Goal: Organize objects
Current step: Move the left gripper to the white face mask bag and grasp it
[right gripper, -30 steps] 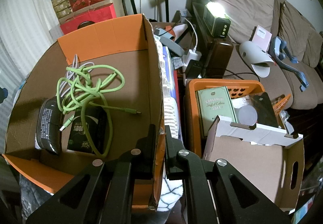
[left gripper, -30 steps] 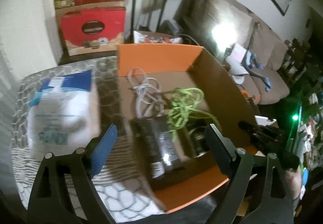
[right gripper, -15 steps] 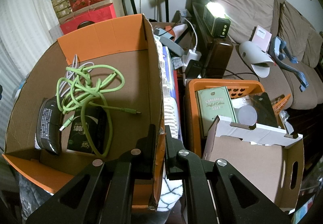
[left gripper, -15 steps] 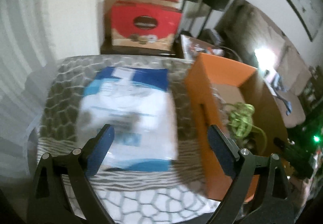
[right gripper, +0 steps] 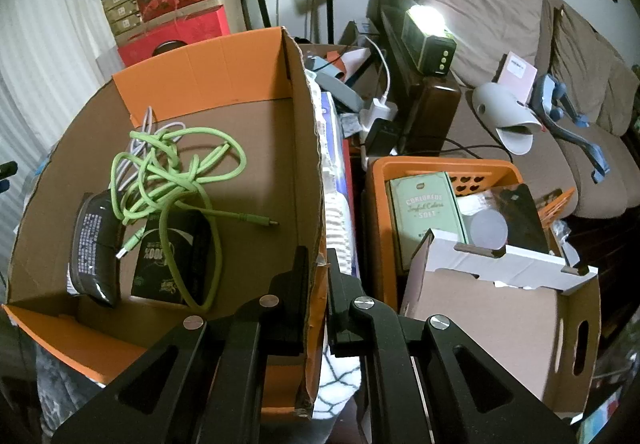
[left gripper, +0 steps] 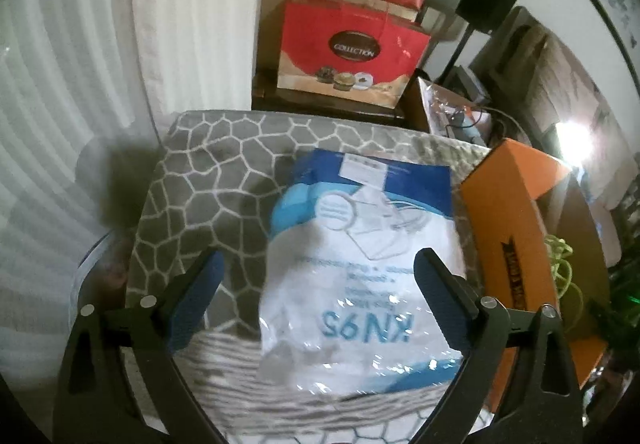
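Left wrist view: the left gripper [left gripper: 316, 280] has swung away from the orange cardboard box [left gripper: 516, 228], which a second ago filled the view and now lies at 3 o'clock, and hangs over the KN95 mask pack [left gripper: 364, 272] on the grey honeycomb-patterned cloth [left gripper: 208, 180]; its jaws have just been opening and stand wide, straddling the pack from above, pads apparently clear of it; judged, the pack is the next item bound for the box. Right wrist view: the right gripper [right gripper: 318, 276] is unmoved, jaws clamped on the box's right wall, steadying it; inside lie a green cable [right gripper: 172, 180] and dark pouches [right gripper: 96, 240]. Legible: "KN95", inverted; "COLLECTION" on a red gift box [left gripper: 352, 48] at 12 o'clock; "SOFT" on a green box [right gripper: 424, 216] in an orange basket [right gripper: 440, 164].
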